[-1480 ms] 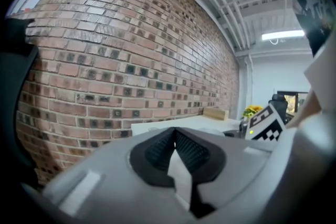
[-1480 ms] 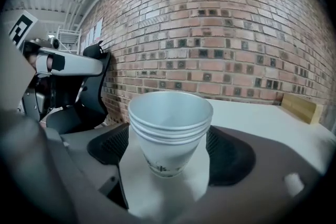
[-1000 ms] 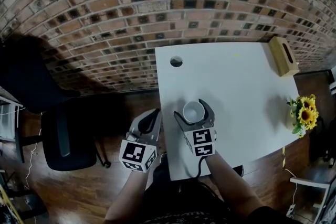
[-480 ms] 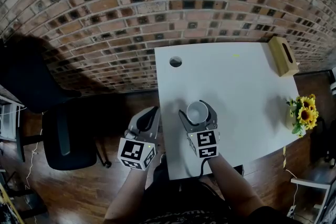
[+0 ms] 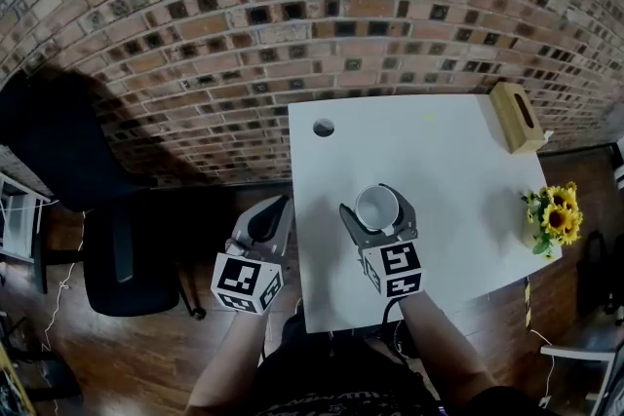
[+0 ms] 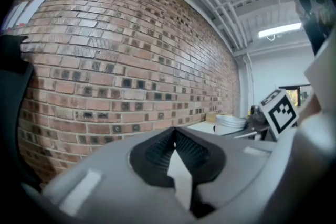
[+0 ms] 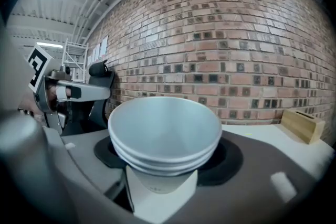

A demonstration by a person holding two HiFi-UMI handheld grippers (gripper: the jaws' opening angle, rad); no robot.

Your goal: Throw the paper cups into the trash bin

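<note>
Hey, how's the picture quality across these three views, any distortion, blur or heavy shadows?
Head view: fisheye bows the brick wall, and a deep shadow falls on its lower left. Left gripper view: the near left hand-held gripper is soft, the wall sharper. Right gripper view: the paper cups are fairly sharp, corners darkened.

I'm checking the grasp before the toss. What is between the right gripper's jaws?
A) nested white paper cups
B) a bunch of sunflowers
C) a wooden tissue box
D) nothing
A: in the right gripper view, the jaws of the right gripper, which have just been closing, press on the sides of the nested white paper cups.
</note>
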